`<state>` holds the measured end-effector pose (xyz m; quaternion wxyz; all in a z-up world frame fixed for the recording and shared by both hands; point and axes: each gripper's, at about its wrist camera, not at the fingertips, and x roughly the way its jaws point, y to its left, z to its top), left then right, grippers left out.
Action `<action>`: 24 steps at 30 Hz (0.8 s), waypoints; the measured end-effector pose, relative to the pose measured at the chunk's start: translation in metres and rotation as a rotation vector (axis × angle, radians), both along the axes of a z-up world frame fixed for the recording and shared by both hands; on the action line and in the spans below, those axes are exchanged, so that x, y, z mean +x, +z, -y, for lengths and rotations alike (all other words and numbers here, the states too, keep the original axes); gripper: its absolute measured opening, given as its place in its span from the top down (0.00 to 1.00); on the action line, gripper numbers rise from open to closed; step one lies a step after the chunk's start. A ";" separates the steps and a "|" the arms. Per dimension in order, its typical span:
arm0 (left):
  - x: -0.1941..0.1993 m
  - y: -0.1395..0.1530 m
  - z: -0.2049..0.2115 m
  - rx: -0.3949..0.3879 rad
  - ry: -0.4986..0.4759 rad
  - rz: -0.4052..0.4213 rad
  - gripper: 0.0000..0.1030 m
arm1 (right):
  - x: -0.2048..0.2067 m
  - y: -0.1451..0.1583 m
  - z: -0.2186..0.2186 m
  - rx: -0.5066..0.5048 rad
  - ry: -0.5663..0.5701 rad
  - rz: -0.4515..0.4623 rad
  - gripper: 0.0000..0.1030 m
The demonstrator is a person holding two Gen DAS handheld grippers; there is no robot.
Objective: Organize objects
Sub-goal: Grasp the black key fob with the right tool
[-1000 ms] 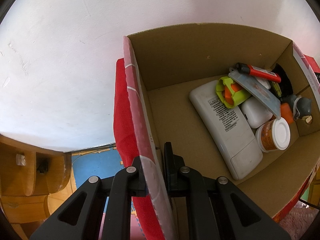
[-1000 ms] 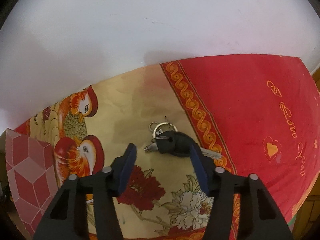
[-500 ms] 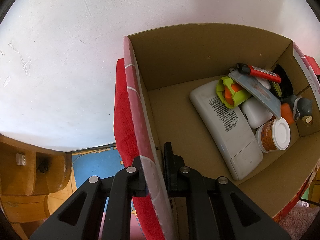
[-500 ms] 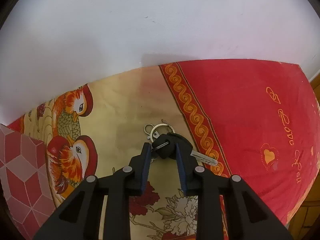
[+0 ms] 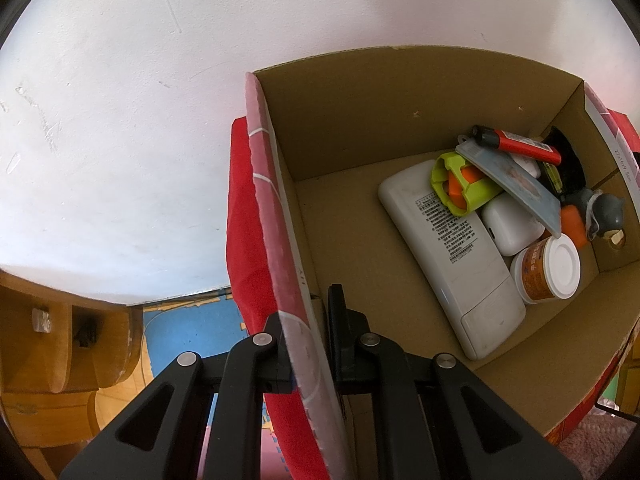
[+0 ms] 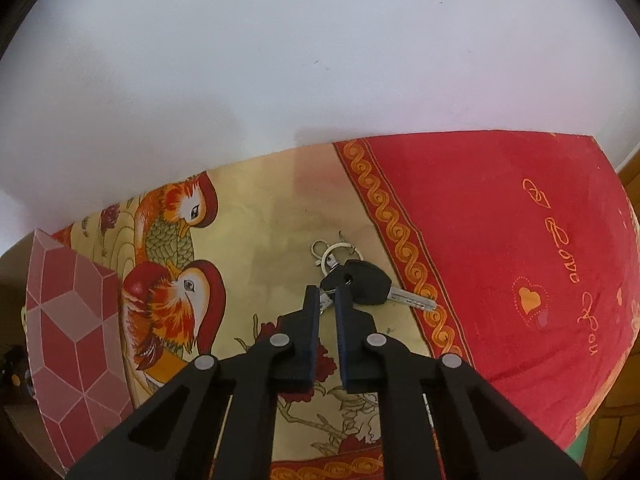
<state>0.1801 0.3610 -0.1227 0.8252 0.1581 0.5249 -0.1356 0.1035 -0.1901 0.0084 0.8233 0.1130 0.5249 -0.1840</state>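
Note:
A key bunch [image 6: 366,282] with a black fob, a silver blade and rings lies on the patterned tablecloth [image 6: 256,232]. My right gripper [image 6: 327,294] is closing its jaws on the bunch's near end, with a small silver key pinched between the pads. My left gripper [image 5: 308,312] is shut on the left wall of a cardboard box [image 5: 360,128], one finger outside and one inside. In the box lie a white remote [image 5: 452,256], a green and orange piece [image 5: 460,184], a red cutter [image 5: 516,144], a white case [image 5: 512,224] and a white-lidded jar [image 5: 548,272].
A white wall rises behind the table in both views. The box's pink patterned corner [image 6: 72,320] shows at the left of the right wrist view. The cloth's red part [image 6: 500,220] stretches right. Wooden furniture [image 5: 52,340] and a blue floor mat [image 5: 192,328] lie below left.
My right gripper's jaws went from wide apart around the key bunch to shut on its near end, and the view shifted slightly. The left gripper and the box have not moved.

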 end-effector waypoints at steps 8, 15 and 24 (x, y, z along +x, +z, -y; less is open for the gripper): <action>0.000 -0.001 0.000 0.001 -0.001 0.000 0.90 | 0.005 -0.003 0.004 -0.001 -0.032 -0.031 0.60; 0.000 -0.001 0.000 0.001 -0.001 0.001 0.90 | 0.017 -0.022 0.007 -0.018 -0.021 -0.081 0.55; 0.000 0.000 0.000 0.000 0.001 0.000 0.90 | 0.007 -0.018 0.029 0.070 -0.088 -0.022 0.98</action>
